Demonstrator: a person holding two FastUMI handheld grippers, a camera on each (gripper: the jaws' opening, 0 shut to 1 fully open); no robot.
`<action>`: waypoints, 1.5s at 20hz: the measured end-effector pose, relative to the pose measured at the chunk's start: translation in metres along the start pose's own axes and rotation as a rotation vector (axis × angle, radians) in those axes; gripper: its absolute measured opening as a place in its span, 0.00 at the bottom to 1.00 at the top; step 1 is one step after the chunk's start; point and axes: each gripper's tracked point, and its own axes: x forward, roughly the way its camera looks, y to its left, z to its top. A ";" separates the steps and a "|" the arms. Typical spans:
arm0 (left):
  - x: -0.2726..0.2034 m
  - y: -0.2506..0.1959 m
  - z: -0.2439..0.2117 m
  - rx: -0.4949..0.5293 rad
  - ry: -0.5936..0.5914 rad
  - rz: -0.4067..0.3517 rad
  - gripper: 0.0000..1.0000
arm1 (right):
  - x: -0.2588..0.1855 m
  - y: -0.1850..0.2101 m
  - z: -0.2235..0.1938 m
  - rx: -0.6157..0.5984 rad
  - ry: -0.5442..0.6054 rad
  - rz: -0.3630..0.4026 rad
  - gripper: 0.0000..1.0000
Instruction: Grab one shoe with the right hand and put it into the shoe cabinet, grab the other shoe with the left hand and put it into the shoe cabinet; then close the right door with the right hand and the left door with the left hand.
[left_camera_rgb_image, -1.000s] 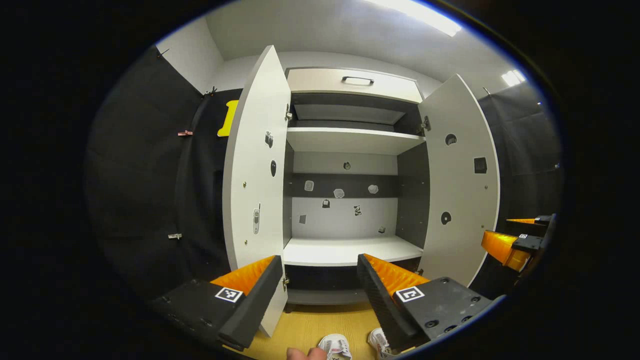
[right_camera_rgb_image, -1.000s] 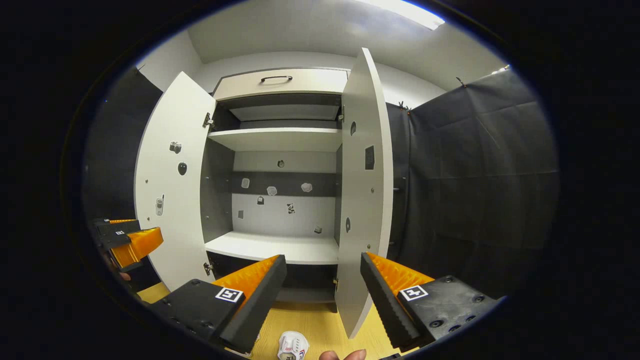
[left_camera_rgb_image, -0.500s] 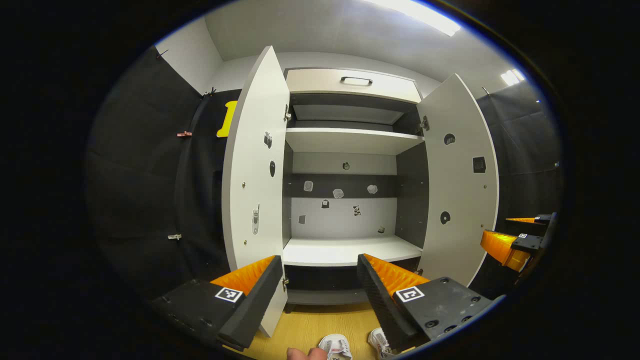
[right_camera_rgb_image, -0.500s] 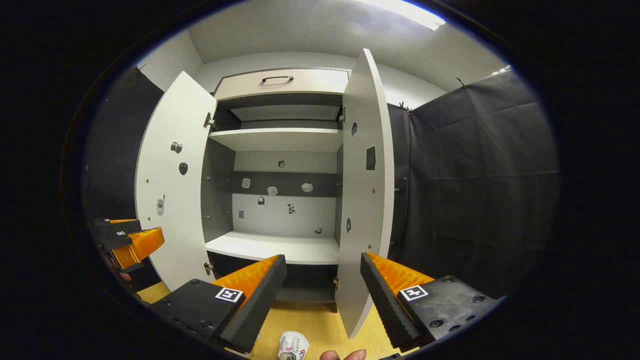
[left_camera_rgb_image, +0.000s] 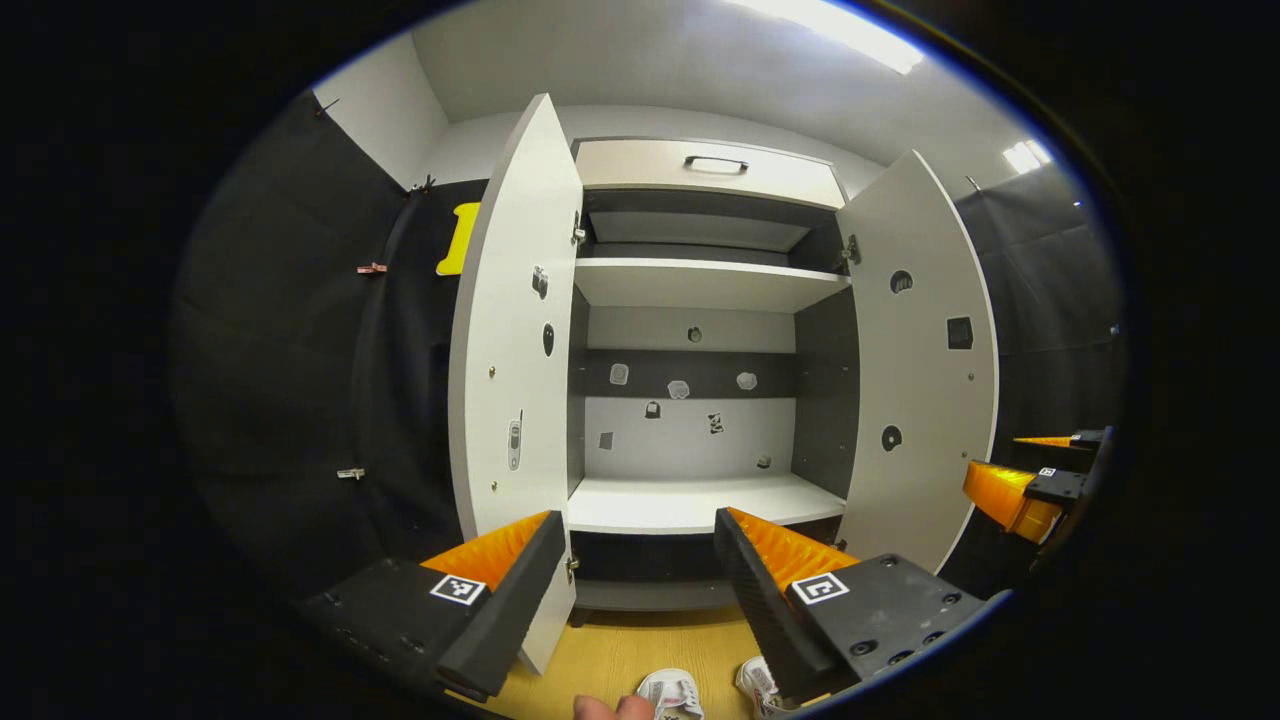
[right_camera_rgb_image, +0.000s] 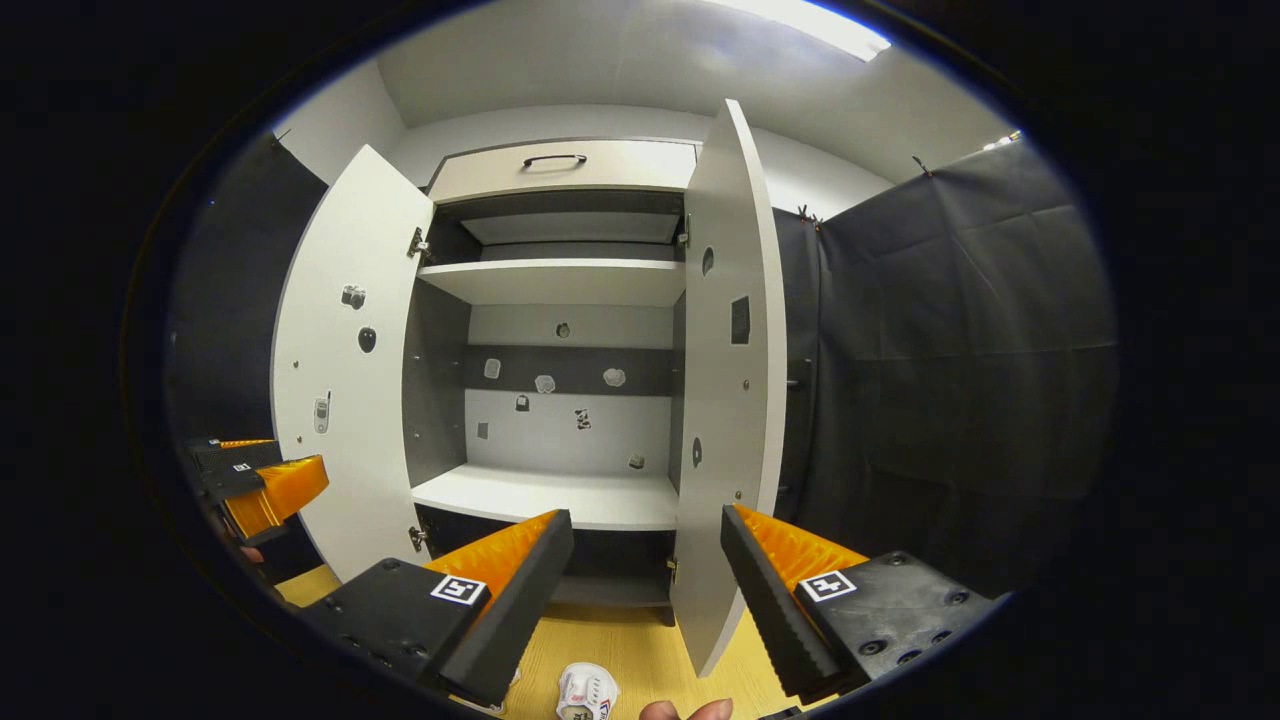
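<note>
The white shoe cabinet stands ahead with both doors swung wide: left door, right door. Its lower shelf is bare. Two white shoes lie on the wooden floor just below my left gripper, which is open and holds nothing. One white shoe lies below my right gripper, also open and holding nothing. Each gripper appears at the edge of the other's view: right gripper, left gripper.
Black cloth walls close in both sides of the cabinet. A drawer with a dark handle tops the cabinet. Small stickers dot the back panel and doors. A fingertip shows at the bottom edge.
</note>
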 end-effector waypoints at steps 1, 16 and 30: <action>-0.001 0.001 0.000 0.002 -0.001 0.002 0.95 | -0.001 0.003 -0.005 0.007 0.015 0.009 0.98; -0.009 0.033 -0.022 0.067 -0.018 0.073 0.95 | -0.053 0.072 -0.231 0.123 0.496 0.154 0.98; -0.010 0.050 -0.049 0.107 0.047 0.112 0.95 | -0.051 0.096 -0.428 0.168 0.807 0.110 0.76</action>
